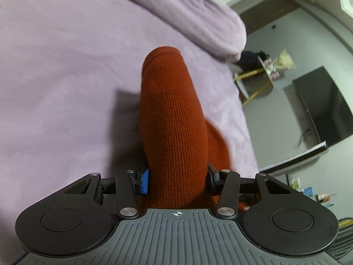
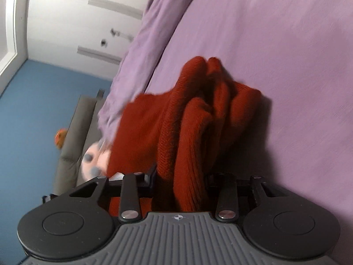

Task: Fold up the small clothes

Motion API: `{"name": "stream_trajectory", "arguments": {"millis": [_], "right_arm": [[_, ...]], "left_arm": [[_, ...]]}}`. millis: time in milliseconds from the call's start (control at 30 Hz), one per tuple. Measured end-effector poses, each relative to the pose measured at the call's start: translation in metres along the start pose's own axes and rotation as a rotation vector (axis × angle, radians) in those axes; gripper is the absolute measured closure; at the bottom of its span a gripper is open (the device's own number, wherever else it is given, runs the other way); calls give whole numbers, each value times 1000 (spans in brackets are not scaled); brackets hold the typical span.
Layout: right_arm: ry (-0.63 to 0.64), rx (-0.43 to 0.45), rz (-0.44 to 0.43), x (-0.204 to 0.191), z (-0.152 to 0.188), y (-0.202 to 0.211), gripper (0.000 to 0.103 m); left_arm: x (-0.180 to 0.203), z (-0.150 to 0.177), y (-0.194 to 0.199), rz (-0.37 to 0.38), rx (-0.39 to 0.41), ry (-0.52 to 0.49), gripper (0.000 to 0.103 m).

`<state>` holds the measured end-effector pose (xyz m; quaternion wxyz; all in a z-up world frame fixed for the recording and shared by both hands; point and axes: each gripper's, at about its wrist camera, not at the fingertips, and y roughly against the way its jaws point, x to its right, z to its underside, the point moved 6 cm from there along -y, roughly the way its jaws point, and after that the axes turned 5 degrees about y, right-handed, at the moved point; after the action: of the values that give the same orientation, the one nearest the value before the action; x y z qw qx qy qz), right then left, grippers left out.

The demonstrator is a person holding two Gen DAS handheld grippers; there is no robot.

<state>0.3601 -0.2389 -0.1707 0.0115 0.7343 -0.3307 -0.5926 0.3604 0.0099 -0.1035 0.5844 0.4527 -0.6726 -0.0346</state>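
Observation:
A rust-red knitted garment (image 1: 172,119) hangs above the lilac bed sheet (image 1: 61,70). My left gripper (image 1: 177,180) is shut on one end of it; a tube-like part runs forward from the jaws, its cuff at the far end. In the right wrist view my right gripper (image 2: 181,181) is shut on a bunched, folded part of the same red garment (image 2: 194,114), held above the sheet (image 2: 297,66). The fingertips of both grippers are hidden by the cloth.
A rumpled lilac blanket (image 1: 198,17) lies along the bed's far side. Beyond the bed edge are a dark TV (image 1: 326,106) and a small table (image 1: 253,81). The right wrist view shows a blue floor (image 2: 33,114), a grey sofa (image 2: 75,137) and a white cupboard (image 2: 77,22).

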Motion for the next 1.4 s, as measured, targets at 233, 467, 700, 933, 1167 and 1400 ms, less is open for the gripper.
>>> {"name": "stream_trajectory", "arguments": {"millis": [233, 467, 700, 933, 1167, 1400], "right_arm": [[102, -104, 12, -37, 70, -38, 46], [410, 143, 301, -79, 116, 42, 30], [617, 106, 307, -102, 140, 43, 42], [753, -7, 418, -93, 154, 16, 89], [577, 83, 178, -107, 147, 50, 94], [582, 70, 428, -77, 156, 53, 85]], "left_arm": [[-49, 37, 75, -324, 65, -1, 48], [-49, 102, 129, -303, 180, -121, 32], [-60, 148, 108, -415, 66, -259, 30], [-69, 130, 96, -500, 118, -197, 32], [-78, 126, 106, -566, 185, -147, 38], [-78, 130, 129, -571, 170, -108, 39]]}}
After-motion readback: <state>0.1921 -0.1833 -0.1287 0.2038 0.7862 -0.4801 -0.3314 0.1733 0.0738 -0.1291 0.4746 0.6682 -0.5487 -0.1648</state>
